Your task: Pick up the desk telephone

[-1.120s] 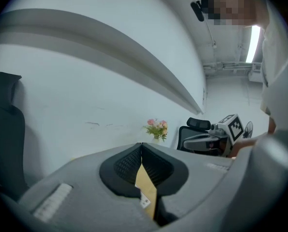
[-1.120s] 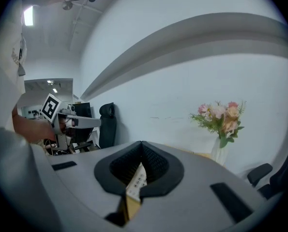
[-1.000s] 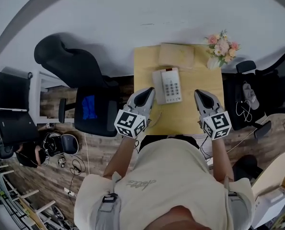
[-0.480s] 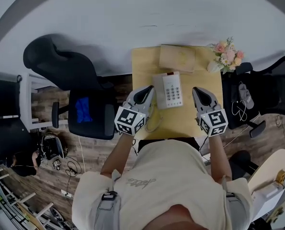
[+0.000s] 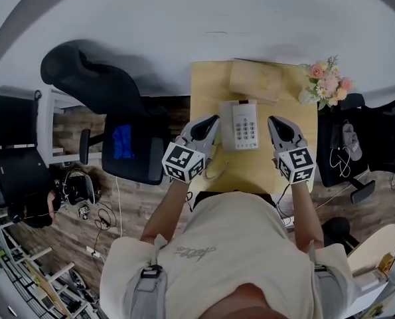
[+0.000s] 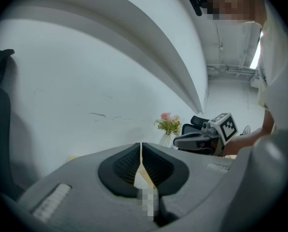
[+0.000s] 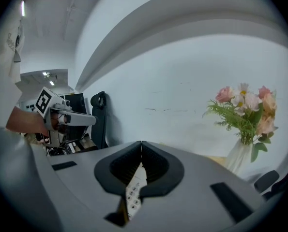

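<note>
A white desk telephone (image 5: 241,125) with a keypad lies on the small wooden desk (image 5: 210,85), seen from the head view. My left gripper (image 5: 212,120) hangs just left of the phone, jaws shut and empty. My right gripper (image 5: 274,121) hangs just right of it, also shut and empty. In the left gripper view the left gripper (image 6: 141,145) shows its closed jaws with the desk top behind, and the right gripper's marker cube (image 6: 227,128) beyond. In the right gripper view the right gripper (image 7: 141,144) is closed; the phone's keypad (image 7: 132,195) shows through the gap below.
A tan flat box (image 5: 255,80) lies at the desk's far edge by the white wall. A vase of pink flowers (image 5: 327,82) stands at the far right corner. A black office chair (image 5: 117,118) stands left of the desk, another chair (image 5: 376,131) at the right.
Both grippers have moved forward and slightly down, closing in on the two sides of the phone. Their jaws stay shut. The phone has not moved on the desk.
</note>
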`<state>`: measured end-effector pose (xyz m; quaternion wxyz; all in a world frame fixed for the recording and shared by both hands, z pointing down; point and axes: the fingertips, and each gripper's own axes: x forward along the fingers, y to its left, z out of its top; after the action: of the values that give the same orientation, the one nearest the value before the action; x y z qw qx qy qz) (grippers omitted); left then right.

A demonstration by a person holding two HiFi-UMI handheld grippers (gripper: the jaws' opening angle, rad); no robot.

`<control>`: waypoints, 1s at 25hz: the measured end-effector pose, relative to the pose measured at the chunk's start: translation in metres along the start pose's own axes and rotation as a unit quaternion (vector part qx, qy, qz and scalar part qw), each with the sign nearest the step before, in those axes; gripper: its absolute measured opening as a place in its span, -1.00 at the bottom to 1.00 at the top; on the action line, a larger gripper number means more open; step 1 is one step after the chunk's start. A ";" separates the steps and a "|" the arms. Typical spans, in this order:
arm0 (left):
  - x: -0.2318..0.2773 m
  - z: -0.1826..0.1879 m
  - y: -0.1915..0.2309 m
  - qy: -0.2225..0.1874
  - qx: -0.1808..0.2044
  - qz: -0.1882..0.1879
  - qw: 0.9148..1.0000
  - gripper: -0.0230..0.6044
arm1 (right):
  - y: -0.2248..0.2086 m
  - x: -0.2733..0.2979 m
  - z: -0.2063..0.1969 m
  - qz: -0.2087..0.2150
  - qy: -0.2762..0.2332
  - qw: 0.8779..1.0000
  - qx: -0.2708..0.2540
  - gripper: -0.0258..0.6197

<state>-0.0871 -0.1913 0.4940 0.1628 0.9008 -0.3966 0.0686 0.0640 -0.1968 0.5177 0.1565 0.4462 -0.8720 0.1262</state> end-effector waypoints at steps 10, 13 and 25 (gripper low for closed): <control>0.020 -0.025 -0.003 0.039 -0.029 0.002 0.999 -0.36 | -0.025 0.016 -0.036 0.026 0.025 0.997 0.067 -0.68; 0.023 -0.038 0.002 0.048 -0.064 -0.001 0.997 -0.31 | -0.027 0.023 -0.052 0.040 0.048 0.994 0.092 -0.58; 0.043 -0.126 0.047 0.111 -0.237 -0.028 0.965 -0.11 | -0.043 0.071 -0.122 0.099 0.139 0.958 0.232 -0.46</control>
<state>-0.0920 -0.2068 0.6338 0.4167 0.8339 -0.3555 0.0679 0.0793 -0.2295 0.6601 0.1555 0.3595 -0.8284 0.4005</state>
